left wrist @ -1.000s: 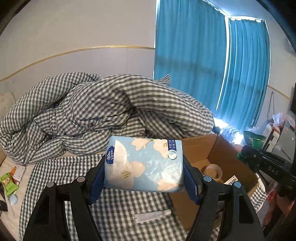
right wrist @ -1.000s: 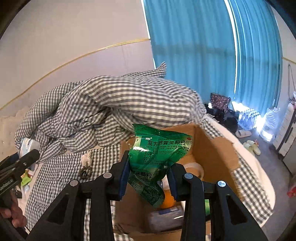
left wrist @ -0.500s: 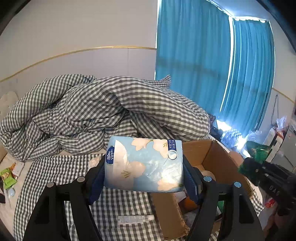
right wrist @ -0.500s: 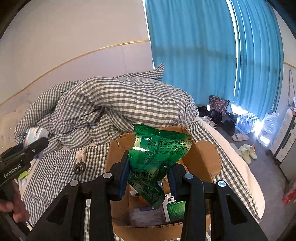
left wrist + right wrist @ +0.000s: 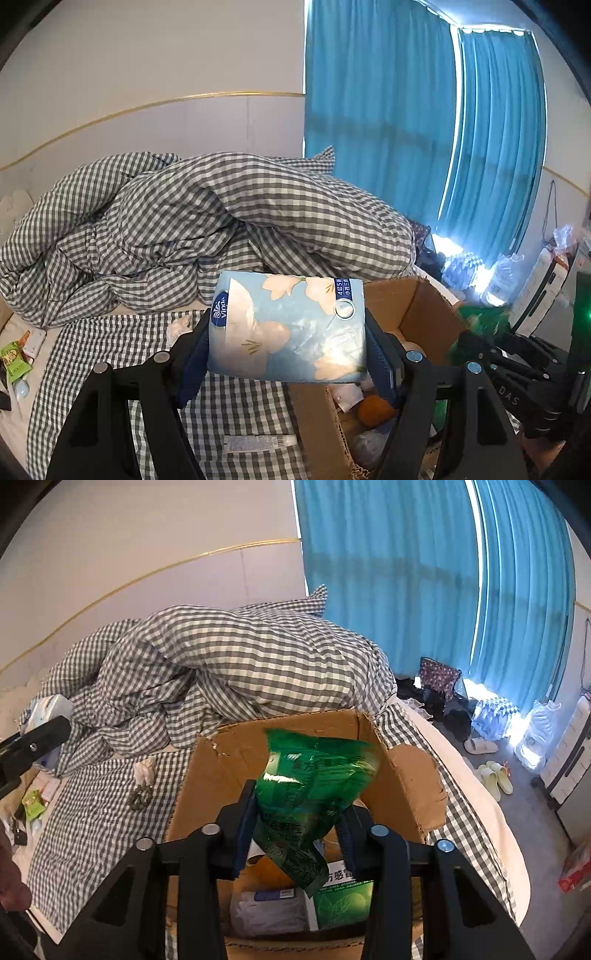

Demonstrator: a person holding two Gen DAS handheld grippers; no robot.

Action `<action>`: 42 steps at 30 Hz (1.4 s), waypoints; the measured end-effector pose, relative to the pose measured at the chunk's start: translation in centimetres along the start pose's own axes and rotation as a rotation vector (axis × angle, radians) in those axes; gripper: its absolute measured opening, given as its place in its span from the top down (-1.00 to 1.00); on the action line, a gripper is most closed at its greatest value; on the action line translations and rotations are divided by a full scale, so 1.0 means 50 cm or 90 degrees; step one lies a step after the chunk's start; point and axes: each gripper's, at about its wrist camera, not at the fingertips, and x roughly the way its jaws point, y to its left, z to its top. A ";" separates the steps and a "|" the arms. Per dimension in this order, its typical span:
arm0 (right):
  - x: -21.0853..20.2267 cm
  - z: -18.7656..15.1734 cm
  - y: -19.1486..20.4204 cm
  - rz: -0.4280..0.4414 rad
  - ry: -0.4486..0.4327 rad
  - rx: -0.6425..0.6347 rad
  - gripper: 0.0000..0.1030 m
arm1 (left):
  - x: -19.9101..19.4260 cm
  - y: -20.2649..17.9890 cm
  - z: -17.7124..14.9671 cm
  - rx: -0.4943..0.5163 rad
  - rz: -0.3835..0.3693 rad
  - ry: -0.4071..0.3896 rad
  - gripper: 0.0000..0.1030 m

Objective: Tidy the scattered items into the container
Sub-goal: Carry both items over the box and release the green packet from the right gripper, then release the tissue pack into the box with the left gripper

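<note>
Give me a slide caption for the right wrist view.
Right tool opening, green packet between its fingers above the cardboard box.

A cardboard box (image 5: 402, 771) sits on the bed sheet (image 5: 92, 812), in front of the heaped duvet (image 5: 240, 664). Inside it lie a boxed packet (image 5: 343, 901), a wrapped bundle (image 5: 266, 912) and a tape roll (image 5: 412, 345). Left of the box, a crumpled tissue (image 5: 144, 768) lies on the sheet with a tube (image 5: 258, 442) nearer. Behind the bed's far end hang curtains (image 5: 424, 572); slippers (image 5: 495, 775) lie on the floor right of the bed.
</note>
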 end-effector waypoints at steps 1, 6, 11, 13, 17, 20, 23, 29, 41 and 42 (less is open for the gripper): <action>-0.001 -0.001 -0.003 -0.004 -0.005 0.001 -0.35 | 0.002 -0.001 0.000 0.000 0.001 0.001 -0.45; -0.034 -0.004 -0.024 -0.065 -0.063 -0.002 -0.88 | 0.014 -0.013 0.001 0.002 -0.006 0.005 -0.45; -0.065 -0.002 -0.071 -0.085 -0.084 0.027 -0.92 | 0.028 -0.044 0.000 0.018 -0.019 0.011 -0.45; -0.072 -0.002 -0.088 -0.090 -0.084 0.043 -0.98 | 0.037 -0.060 -0.001 0.026 -0.024 0.015 -0.45; -0.086 -0.009 -0.124 -0.104 -0.082 0.057 -0.98 | 0.060 -0.102 -0.004 0.040 -0.039 0.029 -0.45; -0.098 -0.014 -0.151 -0.111 -0.085 0.071 -0.99 | 0.078 -0.136 -0.005 0.056 -0.049 0.038 -0.45; -0.108 -0.018 -0.174 -0.113 -0.089 0.083 -0.99 | 0.093 -0.164 -0.009 0.071 -0.057 0.048 -0.46; -0.116 -0.013 -0.198 -0.123 -0.095 0.087 -0.99 | 0.102 -0.175 -0.003 0.065 -0.065 0.057 -0.60; -0.137 -0.011 -0.165 -0.108 -0.101 0.095 -0.99 | 0.037 -0.110 0.023 0.047 -0.064 0.020 -1.00; -0.143 -0.009 -0.154 -0.104 -0.103 0.091 -0.99 | 0.028 -0.097 0.024 0.043 -0.059 0.016 -1.00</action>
